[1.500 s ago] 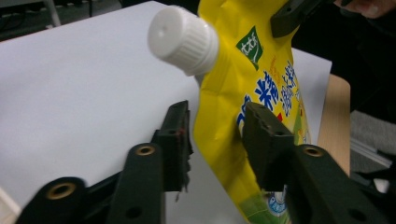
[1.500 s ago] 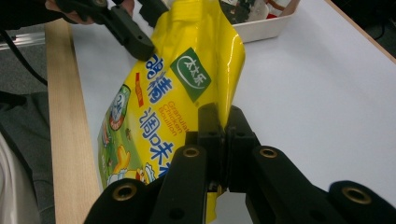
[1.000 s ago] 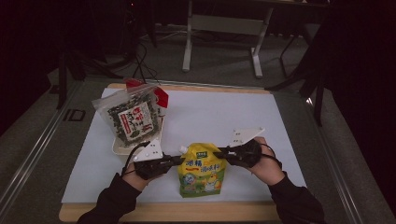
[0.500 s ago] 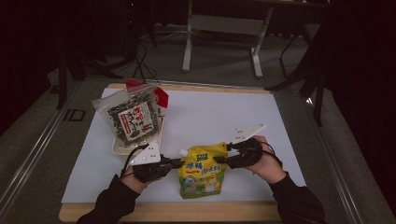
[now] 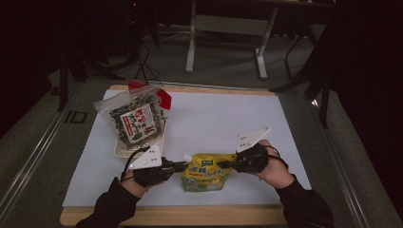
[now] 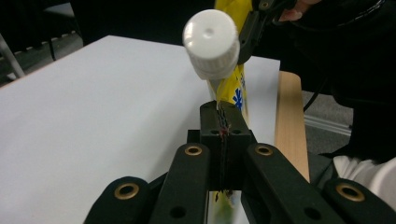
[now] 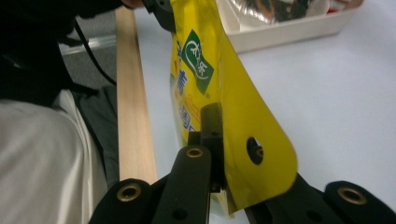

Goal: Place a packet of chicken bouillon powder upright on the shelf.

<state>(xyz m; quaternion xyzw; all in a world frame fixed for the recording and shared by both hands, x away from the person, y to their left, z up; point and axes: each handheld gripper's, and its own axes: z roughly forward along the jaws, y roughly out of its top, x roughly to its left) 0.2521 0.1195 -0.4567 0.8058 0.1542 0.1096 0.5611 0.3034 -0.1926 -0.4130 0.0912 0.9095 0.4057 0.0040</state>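
White-sheeted table (image 5: 228, 123), tray (image 5: 124, 151), pouch (image 5: 205, 172)

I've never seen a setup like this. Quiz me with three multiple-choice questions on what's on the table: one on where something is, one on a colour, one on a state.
1. Where does the clear bag of dark dried seaweed sit?
A. in the white tray at the table's left
B. on the floor
C. under the pouch

2. What colour is the screw cap on the yellow plastic spout pouch?
A. red
B. white
C. black

3. How is the pouch held?
A. lying untouched
B. by one hand-held gripper
C. clamped by both, the left hand-held gripper and the right hand-held gripper

Answers: 1 A, the high view shows it in the tray. 2 B, the left gripper view shows the cap white. 3 C, each gripper view shows shut jaws pinching a pouch edge.
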